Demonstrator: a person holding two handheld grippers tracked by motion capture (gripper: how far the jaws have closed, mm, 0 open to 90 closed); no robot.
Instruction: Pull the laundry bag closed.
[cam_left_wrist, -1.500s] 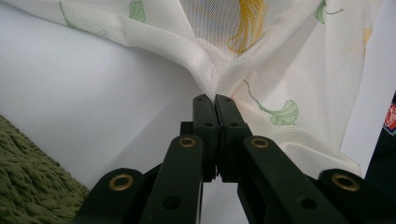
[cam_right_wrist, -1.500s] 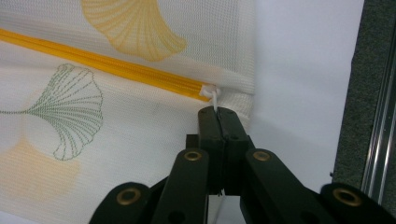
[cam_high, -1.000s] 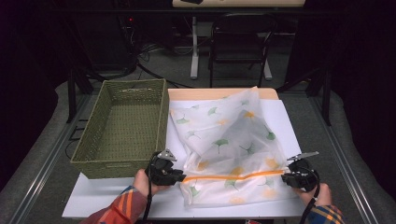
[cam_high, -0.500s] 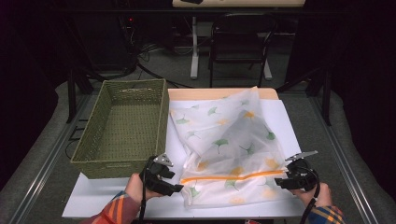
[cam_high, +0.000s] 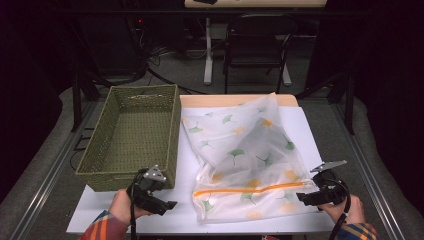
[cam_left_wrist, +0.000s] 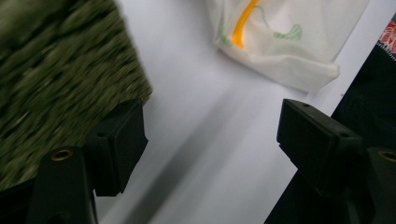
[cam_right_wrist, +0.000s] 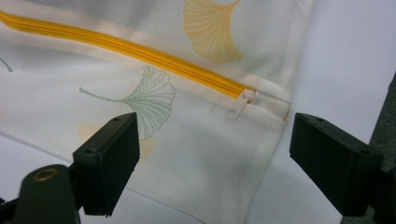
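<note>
On the white sheet (cam_high: 180, 200) that covers the table, beside the green woven basket (cam_high: 131, 135), lies the mesh laundry bag (cam_high: 245, 155), a thin translucent pouch printed with ginkgo leaves. Its orange zipper (cam_high: 250, 190) runs across the end nearest to you, and the zipper pull (cam_right_wrist: 239, 105) sits at the right end of it.

Your left gripper (cam_high: 162, 204) is apart from the bag, between the basket corner and the bag's near left corner. Its jaws have just been opening and now stand spread, with nothing between them but the bare sheet. Your right gripper (cam_high: 306, 197) is just beside the bag's right edge. Its jaws too have just been opening and stand wide; the bag's corner lies below them, but the pads do not press on it.

The bag will probably handle as very light and very soft. It has no stiffness, so it will sag and fold wherever you do not support it, and the smooth mesh may slip out of a shallow pinch. It is better that you take hold at the zipper seam or the hemmed corners, where the cloth is thicker, with one gripper at each end. Avoid the loose middle, which would only bunch up.
</note>
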